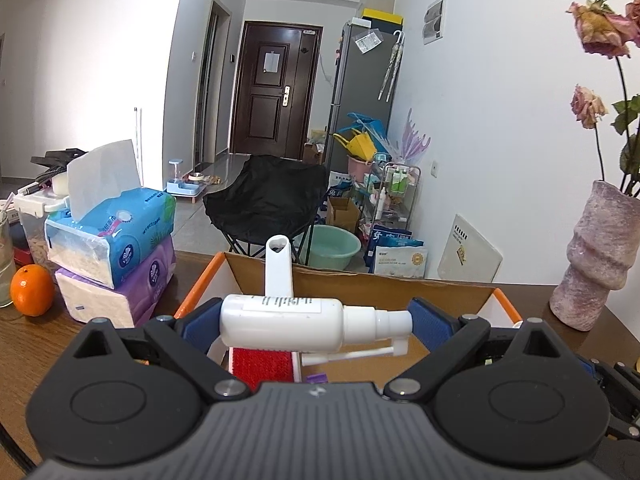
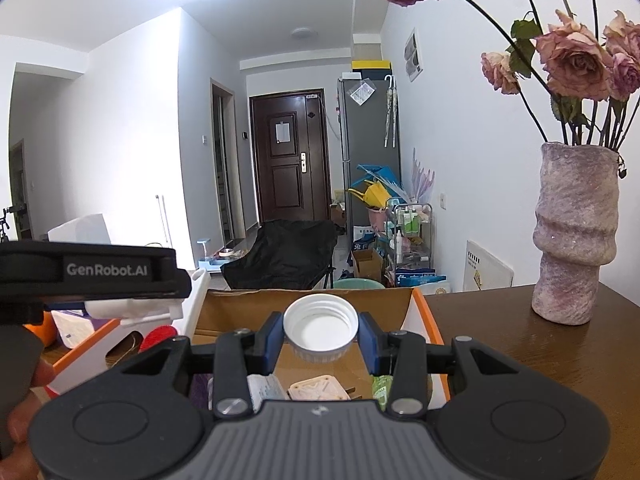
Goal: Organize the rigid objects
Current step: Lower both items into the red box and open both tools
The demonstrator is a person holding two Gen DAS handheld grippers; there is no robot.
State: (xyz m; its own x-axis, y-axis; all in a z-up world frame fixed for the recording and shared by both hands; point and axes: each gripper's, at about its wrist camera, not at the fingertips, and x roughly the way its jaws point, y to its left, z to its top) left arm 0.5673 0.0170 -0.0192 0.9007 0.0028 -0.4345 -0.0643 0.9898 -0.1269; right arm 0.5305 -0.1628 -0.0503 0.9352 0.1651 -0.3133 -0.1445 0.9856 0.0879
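Note:
My left gripper [image 1: 316, 322] is shut on a white spray bottle [image 1: 288, 322] that lies crosswise, its base and nozzle against the blue pads [image 1: 430, 320]. It hangs over an open cardboard box [image 1: 360, 280] with orange edges. In the box lie a red brush with a white handle [image 1: 260, 368] and a small purple item [image 1: 318, 378]. My right gripper [image 2: 320, 330] is shut on a white screw cap [image 2: 320, 328], open side up, above the same box [image 2: 312, 300]. Below it lie a cream piece [image 2: 318, 388] and a green item [image 2: 380, 388]. The spray bottle [image 2: 132, 306] shows at left.
Two stacked tissue packs [image 1: 116, 240] and an orange [image 1: 32, 290] stand left of the box on the wooden table [image 2: 500, 344]. A pink vase of dried roses [image 2: 576, 236] stands to the right. A hand [image 2: 24, 400] shows at lower left. A black chair [image 1: 268, 196] stands beyond the table.

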